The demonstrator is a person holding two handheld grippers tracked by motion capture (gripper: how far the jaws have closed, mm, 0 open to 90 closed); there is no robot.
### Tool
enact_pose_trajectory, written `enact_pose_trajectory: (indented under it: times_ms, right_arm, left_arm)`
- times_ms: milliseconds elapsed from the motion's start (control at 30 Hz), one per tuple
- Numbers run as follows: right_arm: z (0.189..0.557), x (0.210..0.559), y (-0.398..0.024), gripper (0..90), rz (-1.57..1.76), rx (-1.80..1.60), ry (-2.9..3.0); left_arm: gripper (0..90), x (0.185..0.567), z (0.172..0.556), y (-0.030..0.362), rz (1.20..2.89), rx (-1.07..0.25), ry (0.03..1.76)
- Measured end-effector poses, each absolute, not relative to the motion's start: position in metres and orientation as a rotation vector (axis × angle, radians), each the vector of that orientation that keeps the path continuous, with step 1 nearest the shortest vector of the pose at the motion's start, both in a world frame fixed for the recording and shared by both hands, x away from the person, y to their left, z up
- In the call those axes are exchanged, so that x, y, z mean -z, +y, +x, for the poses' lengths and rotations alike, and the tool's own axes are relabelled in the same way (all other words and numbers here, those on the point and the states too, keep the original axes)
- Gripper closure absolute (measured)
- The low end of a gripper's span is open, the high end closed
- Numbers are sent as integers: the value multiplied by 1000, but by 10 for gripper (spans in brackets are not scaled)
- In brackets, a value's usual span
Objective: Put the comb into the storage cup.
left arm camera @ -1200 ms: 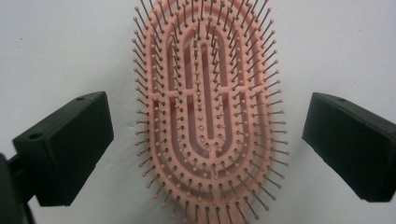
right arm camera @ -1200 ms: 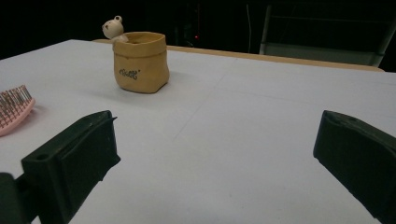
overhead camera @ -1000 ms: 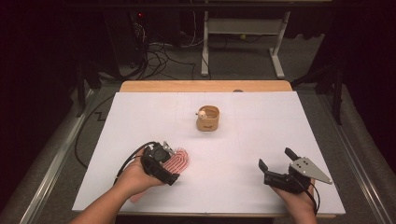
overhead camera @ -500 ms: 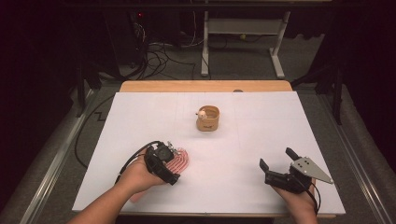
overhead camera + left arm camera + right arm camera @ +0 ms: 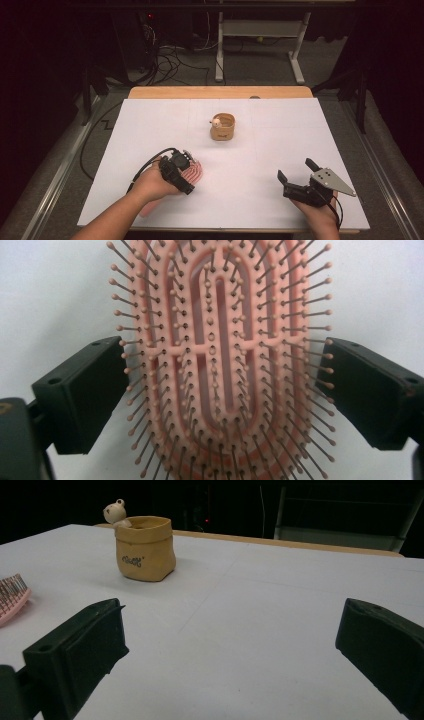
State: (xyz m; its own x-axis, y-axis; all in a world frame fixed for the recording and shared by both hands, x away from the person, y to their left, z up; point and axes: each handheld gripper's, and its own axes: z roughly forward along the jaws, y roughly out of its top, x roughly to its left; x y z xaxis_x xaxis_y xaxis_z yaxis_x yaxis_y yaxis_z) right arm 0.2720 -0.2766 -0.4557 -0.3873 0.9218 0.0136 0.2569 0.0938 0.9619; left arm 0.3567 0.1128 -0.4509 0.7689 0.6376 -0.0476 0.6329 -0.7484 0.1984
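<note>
Grasp step underway at lower left of the high view: left gripper (image 5: 186, 165) jaws, just closing, straddle the pink hairbrush (image 5: 220, 365) without a firm clamp; next, squeeze and lift.

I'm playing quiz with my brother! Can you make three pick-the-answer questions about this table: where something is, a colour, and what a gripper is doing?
1. Where is the tan pouch?
A. mid-table, far side
B. on the floor
C. in a hand

2. What colour is the hairbrush?
A. green
B. pink
C. blue

3. How is the right hand-held gripper?
A. squeezing the pouch
B. open with nothing between its jaws
C. holding the brush

Answers: 1 A, it stands on the white table beyond both hands. 2 B, its body is pink. 3 B, its jaws stand wide apart over bare table.
</note>
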Motion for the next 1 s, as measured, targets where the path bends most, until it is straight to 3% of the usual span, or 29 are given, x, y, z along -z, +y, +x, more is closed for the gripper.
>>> enact_pose_trajectory:
  times_ms: [233, 1000]
  right_arm:
    - [272, 456, -277, 2, 1166, -1324, 1733]
    - [272, 456, -275, 2, 1158, -1326, 1746]
  left_arm:
    - [154, 447, 362, 108, 2825, 0, 995]
    - [130, 450, 370, 102, 2854, 69, 1019]
